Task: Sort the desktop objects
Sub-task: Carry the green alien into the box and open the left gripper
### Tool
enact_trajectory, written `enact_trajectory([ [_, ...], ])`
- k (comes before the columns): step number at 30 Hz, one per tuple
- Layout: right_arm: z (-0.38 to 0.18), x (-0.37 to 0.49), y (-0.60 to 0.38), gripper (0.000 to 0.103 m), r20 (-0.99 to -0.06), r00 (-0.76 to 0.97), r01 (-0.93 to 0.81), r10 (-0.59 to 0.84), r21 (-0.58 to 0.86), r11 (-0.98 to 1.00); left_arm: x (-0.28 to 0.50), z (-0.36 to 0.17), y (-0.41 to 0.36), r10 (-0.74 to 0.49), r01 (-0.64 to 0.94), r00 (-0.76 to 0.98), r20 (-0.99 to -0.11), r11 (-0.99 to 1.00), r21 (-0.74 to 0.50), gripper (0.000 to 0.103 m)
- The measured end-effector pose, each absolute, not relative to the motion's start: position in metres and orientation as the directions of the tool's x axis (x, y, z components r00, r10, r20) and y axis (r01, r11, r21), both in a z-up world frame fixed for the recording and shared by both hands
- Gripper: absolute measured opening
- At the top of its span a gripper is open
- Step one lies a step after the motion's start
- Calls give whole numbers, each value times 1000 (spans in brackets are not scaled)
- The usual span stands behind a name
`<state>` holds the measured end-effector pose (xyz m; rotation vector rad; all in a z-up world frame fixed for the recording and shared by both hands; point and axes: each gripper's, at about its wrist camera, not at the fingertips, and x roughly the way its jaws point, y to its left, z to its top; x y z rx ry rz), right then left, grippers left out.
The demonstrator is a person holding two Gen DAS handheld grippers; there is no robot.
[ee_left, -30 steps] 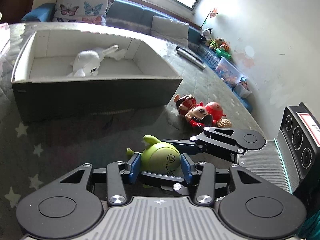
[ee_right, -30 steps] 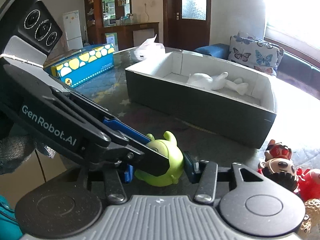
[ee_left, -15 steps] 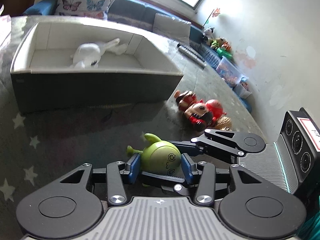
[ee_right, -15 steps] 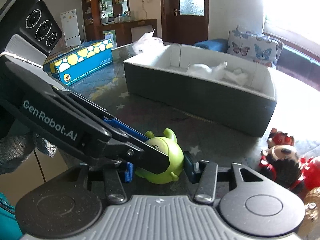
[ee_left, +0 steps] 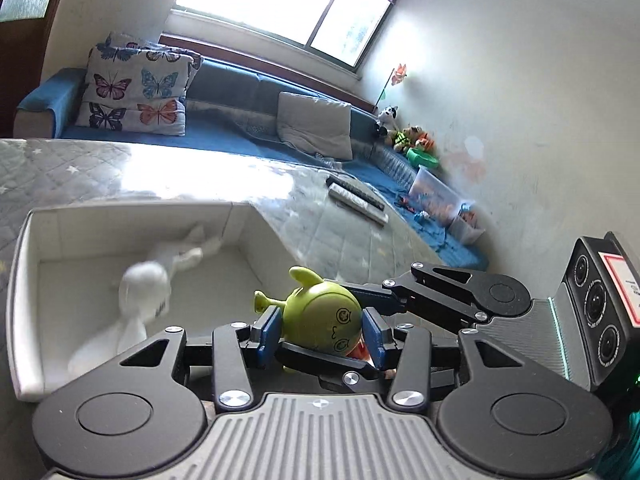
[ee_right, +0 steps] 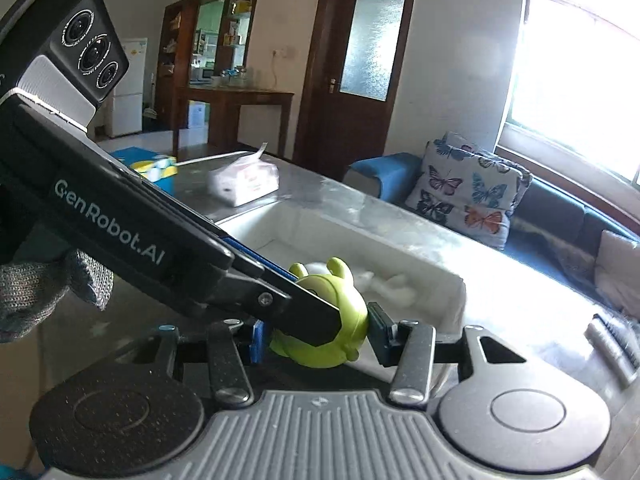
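A green alien toy [ee_left: 322, 316] is clamped from both sides by both grippers at once. My left gripper [ee_left: 320, 330] is shut on it, blue pads on its sides. My right gripper [ee_right: 318, 336] is shut on the same toy [ee_right: 324, 340], crossing the left one. The toy hangs in the air just above the near wall of the white-lined storage box [ee_left: 24, 280]. A white plush toy [ee_left: 144, 292] lies inside the box, also seen in the right wrist view [ee_right: 384, 280].
Two remote controls [ee_left: 356, 198] lie on the table beyond the box. A tissue pack [ee_right: 244, 180] and a blue-yellow box [ee_right: 154, 164] sit at the far table end. A red toy [ee_left: 356, 354] peeks out below the left gripper. A sofa with cushions stands behind.
Both grippers have lifted the green toy off the table and carried it up and toward the box; it now hangs over the box's near edge.
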<state>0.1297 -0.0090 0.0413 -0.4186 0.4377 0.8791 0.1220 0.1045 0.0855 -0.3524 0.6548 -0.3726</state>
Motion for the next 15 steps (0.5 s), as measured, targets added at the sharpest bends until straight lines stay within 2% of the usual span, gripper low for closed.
enact_trajectory([
  [15,-5,234,56,49,-686,508,-816,520,-189,547,243,26,156,-490,119,637,-595,825,-552,47],
])
